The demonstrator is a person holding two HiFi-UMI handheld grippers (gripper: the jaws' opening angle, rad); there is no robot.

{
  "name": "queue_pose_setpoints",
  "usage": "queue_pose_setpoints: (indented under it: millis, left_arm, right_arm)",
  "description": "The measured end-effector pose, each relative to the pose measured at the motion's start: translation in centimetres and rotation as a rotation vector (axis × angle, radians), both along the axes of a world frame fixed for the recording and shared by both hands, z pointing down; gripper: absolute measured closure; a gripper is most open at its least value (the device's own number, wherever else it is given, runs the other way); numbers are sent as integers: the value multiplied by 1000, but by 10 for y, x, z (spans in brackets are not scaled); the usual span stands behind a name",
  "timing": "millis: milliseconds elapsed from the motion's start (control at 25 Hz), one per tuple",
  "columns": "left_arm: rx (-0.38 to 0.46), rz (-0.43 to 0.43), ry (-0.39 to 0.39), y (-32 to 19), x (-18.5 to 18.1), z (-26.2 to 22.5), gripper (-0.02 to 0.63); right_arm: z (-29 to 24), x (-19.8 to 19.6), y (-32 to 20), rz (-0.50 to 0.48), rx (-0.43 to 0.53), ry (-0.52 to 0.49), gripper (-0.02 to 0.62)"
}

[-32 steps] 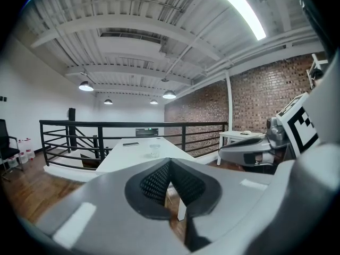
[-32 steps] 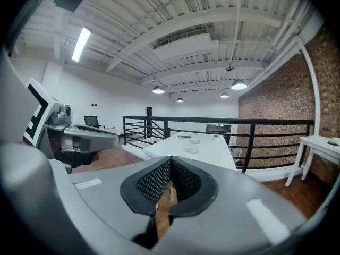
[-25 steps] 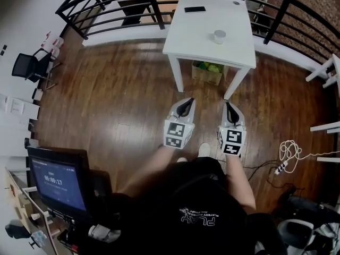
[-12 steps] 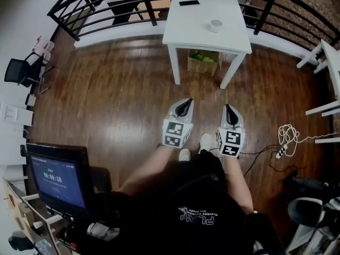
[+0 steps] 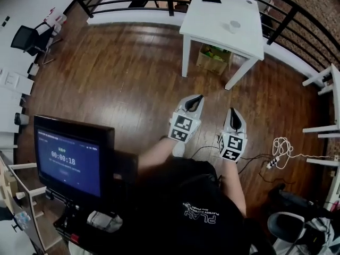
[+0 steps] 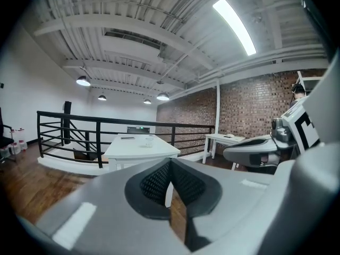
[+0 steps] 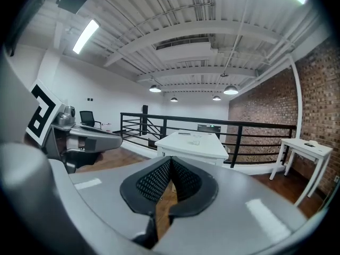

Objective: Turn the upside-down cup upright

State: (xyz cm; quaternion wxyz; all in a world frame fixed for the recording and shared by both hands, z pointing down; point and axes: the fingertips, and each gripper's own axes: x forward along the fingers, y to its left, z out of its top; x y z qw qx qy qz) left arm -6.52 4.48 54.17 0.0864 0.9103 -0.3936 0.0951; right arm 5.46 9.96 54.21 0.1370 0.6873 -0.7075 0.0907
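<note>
I hold my left gripper (image 5: 197, 98) and right gripper (image 5: 234, 112) side by side over the wood floor (image 5: 122, 78). Both are clenched on nothing, and each gripper view shows its mesh pads pressed tip to tip. The cup (image 5: 234, 25) stands far off on the white table (image 5: 212, 31), well apart from both, too small to tell which way up. Only the head view shows the box (image 5: 215, 60) under that table and the monitor (image 5: 69, 155) near left. Only the gripper views show the ceiling lamps (image 6: 83, 81).

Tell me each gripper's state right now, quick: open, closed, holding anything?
Left gripper: closed, holding nothing.
Right gripper: closed, holding nothing.
</note>
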Motion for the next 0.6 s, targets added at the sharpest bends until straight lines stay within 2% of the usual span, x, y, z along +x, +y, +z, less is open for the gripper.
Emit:
queue_pose_setpoints:
  millis: [240,480,600]
  left_arm:
    - [25,-17,-27,45,26,-9,611]
    - [-49,-19,25,53,34,0,611]
    - [-62,-51,36,74,38,-3,611]
  right_arm:
    - [5,32,50,2,12,-32,581]
    - [-8,27,50,-32,24,-34,581]
    - [-12,37,74,-45,29,-40,581]
